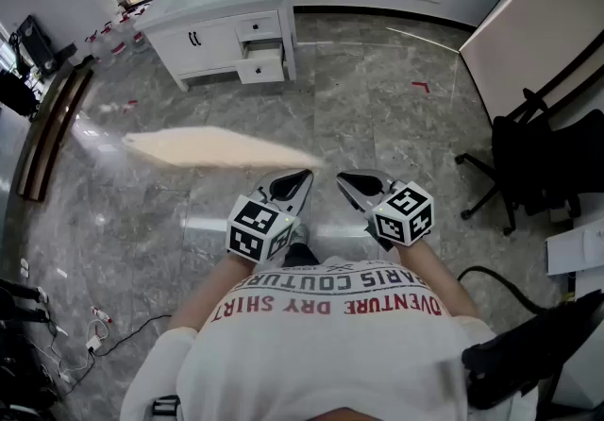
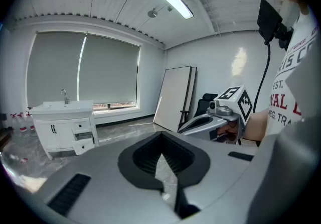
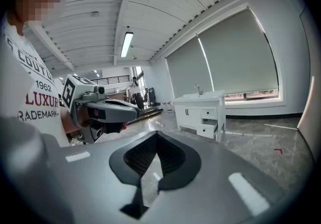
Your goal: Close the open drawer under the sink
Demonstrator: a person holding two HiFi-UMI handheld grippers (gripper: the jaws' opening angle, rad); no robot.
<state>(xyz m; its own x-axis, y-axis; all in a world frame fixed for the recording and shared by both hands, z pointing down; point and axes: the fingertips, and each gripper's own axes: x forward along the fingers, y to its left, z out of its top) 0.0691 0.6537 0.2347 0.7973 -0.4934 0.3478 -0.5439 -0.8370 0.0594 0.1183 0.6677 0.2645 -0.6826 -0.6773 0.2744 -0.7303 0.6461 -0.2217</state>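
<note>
The open drawer (image 1: 261, 70) juts from the white sink cabinet (image 1: 203, 37) far off to the left, well apart from the left gripper (image 1: 302, 176) and right gripper (image 1: 343, 179). Both sets of jaws are pressed together and empty. The drawer is probably rigid and light on its runners, so a flat push on its front panel should do.

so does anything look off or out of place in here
One thing: a drawer on the right side of the sink cabinet across the room stands pulled out, while the drawer above it sits flush. Nothing looks spilled or broken.
</note>
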